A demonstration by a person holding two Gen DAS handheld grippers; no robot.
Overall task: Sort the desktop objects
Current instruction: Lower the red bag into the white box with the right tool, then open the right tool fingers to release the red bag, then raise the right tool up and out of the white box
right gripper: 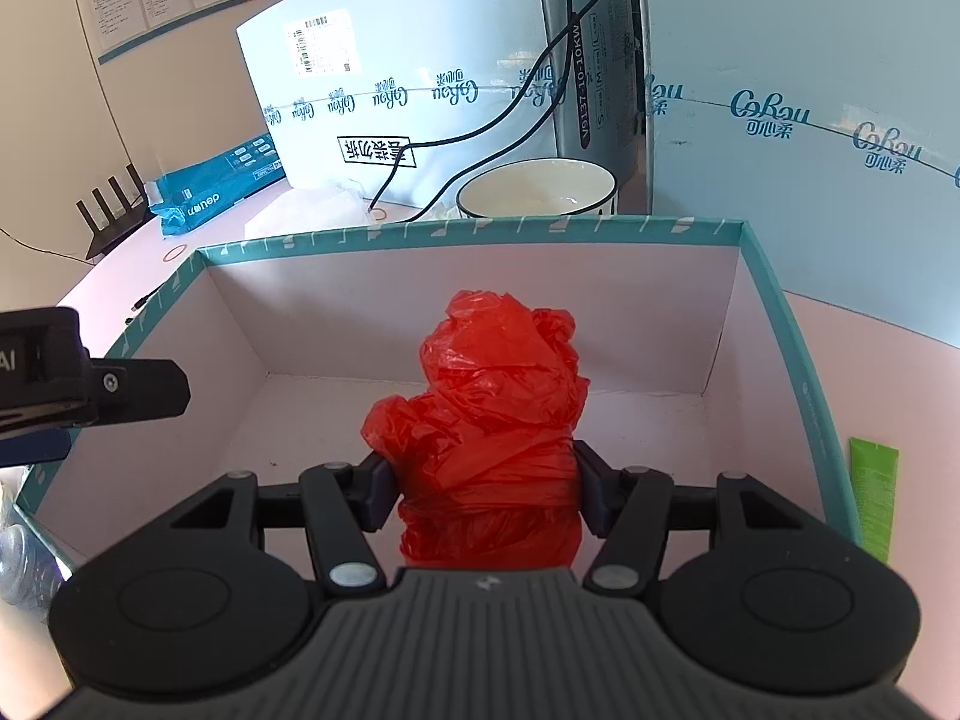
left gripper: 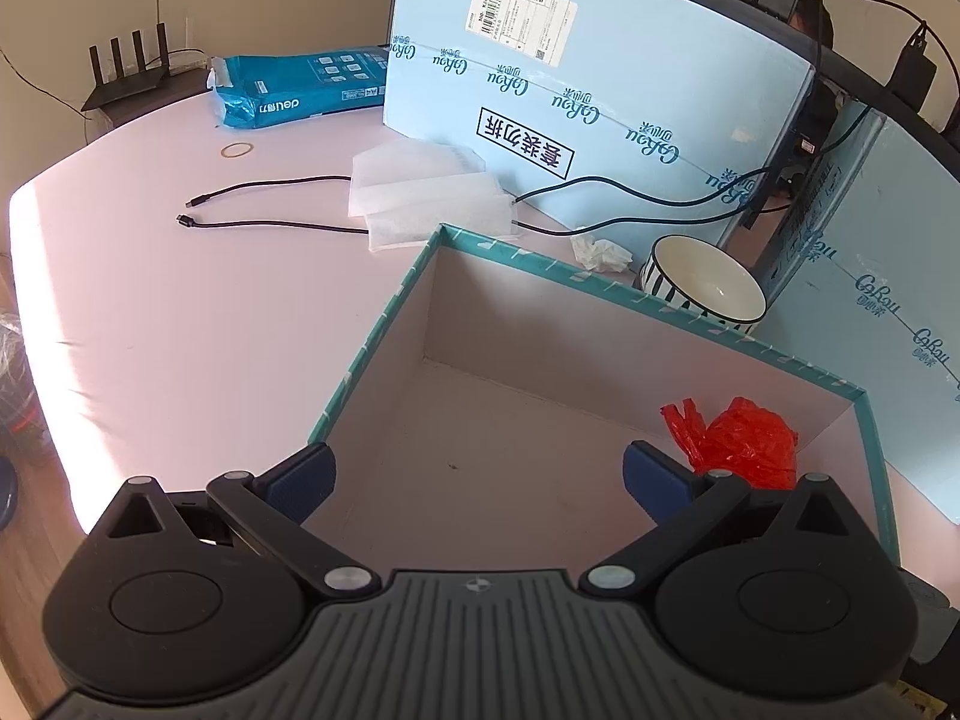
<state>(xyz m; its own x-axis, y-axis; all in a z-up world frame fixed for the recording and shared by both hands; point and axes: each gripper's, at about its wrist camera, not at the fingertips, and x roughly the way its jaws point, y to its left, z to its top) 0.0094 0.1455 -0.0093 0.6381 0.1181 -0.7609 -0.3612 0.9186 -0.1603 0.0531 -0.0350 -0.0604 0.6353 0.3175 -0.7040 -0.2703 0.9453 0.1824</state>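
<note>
A teal-rimmed open box point(left gripper: 384, 324) with a pale inside stands on the pink table; it also shows in the right wrist view point(right gripper: 468, 228). My right gripper point(right gripper: 486, 495) is shut on a crumpled red plastic bag point(right gripper: 498, 414) and holds it inside the box. The same bag shows in the left wrist view point(left gripper: 744, 441) at the box's right side. My left gripper point(left gripper: 477, 480) is open and empty above the box's near edge. Part of the left gripper point(right gripper: 90, 384) shows at the left of the right wrist view.
A striped bowl point(left gripper: 708, 285) stands behind the box, with a crumpled tissue point(left gripper: 600, 252), white foam sheets point(left gripper: 432, 192) and black cables point(left gripper: 270, 204) nearby. Large blue cartons point(left gripper: 600, 90) wall the back. A blue paper pack point(left gripper: 294, 90), a rubber band point(left gripper: 237, 150) and a green tube point(right gripper: 873, 498) lie on the table.
</note>
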